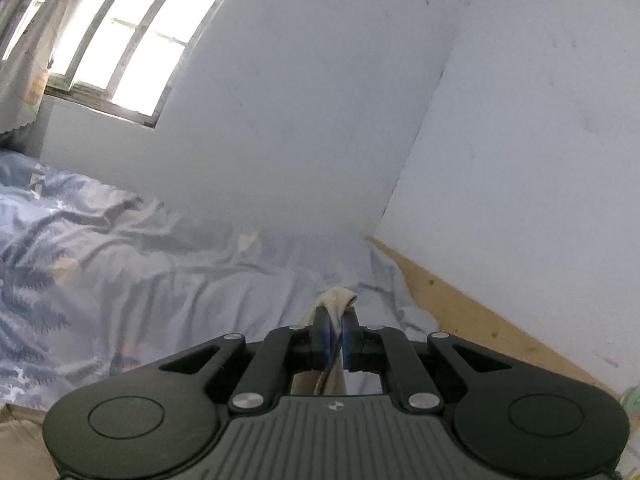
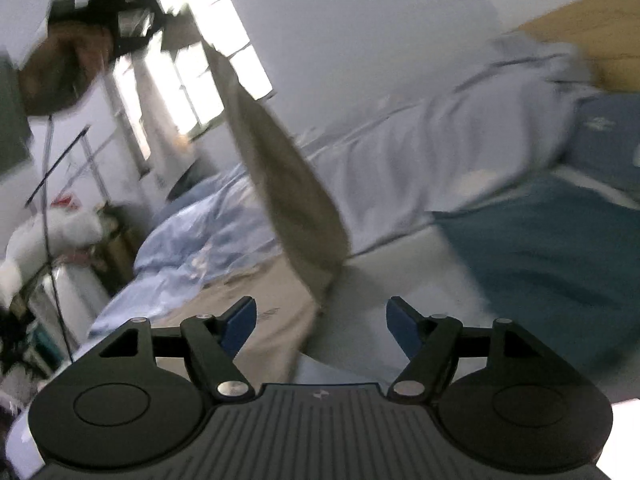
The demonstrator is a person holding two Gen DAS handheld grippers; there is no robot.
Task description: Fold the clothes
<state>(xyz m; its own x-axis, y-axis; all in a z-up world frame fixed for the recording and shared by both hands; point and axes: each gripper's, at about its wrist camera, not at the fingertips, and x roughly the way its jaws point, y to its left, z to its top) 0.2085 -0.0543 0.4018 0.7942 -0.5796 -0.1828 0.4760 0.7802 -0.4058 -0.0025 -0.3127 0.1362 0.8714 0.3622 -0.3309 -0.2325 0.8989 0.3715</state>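
Blurred beige garment (image 2: 280, 184), lower end hidden

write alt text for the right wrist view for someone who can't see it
The open right gripper holds nothing and points toward a long beige cloth garment hanging from the blurred left gripper at upper left. Behind lie a rumpled pale blue patterned duvet, a dark blue bedsheet and a bright window.

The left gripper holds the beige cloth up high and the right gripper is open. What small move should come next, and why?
Probably bring the right gripper to the lower hanging edge of the beige cloth and close on it. The left gripper is shut on the cloth's top corner, so the cloth dangles in one strip, and the right jaws stand open with nothing between them. A second grip would let the cloth spread for folding.
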